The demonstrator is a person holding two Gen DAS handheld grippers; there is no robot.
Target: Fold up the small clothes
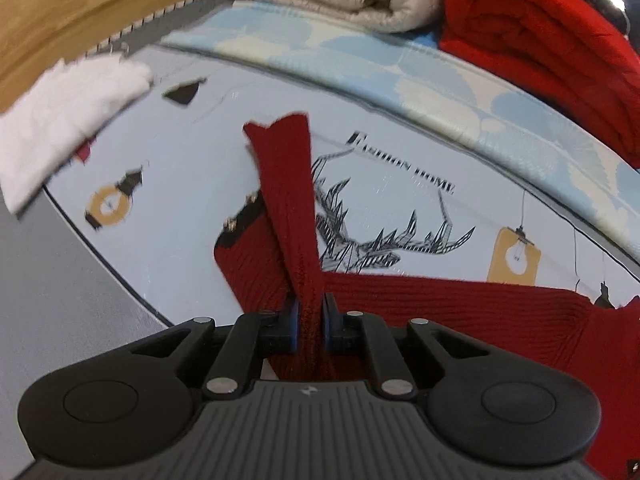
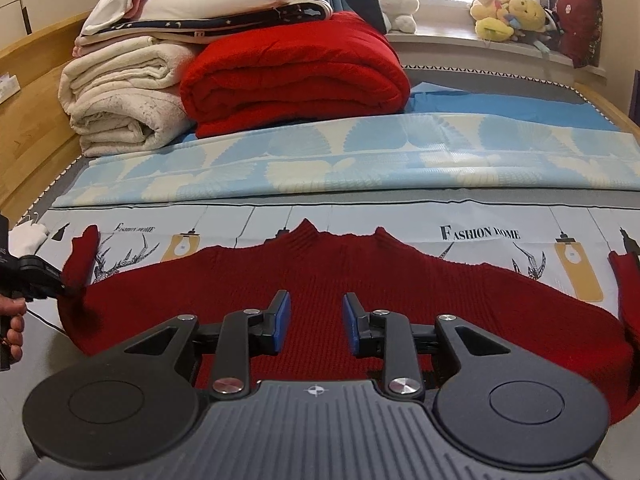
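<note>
Bed sheet (image 2: 360, 216) carries the dark red sweater (image 2: 340, 280), spread crosswise just ahead of the right hand-held gripper (image 2: 316, 322), whose jaws are spread. Left hand-held gripper (image 1: 309, 320) pinches the sleeve (image 1: 288, 184), nearer, lifted.

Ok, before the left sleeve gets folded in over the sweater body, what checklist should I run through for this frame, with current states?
1. Left gripper shut on the left sleeve: ok.
2. Sleeve lifted off the printed sheet: ok, cuff end stands up.
3. Dark red sweater body spread flat, collar away from camera: ok.
4. Right gripper open and holding nothing, over the body: ok.
5. Right sleeve laid out straight: cannot tell, cut off at the frame edge.
6. White cloth apart from the sweater: ok.
</note>
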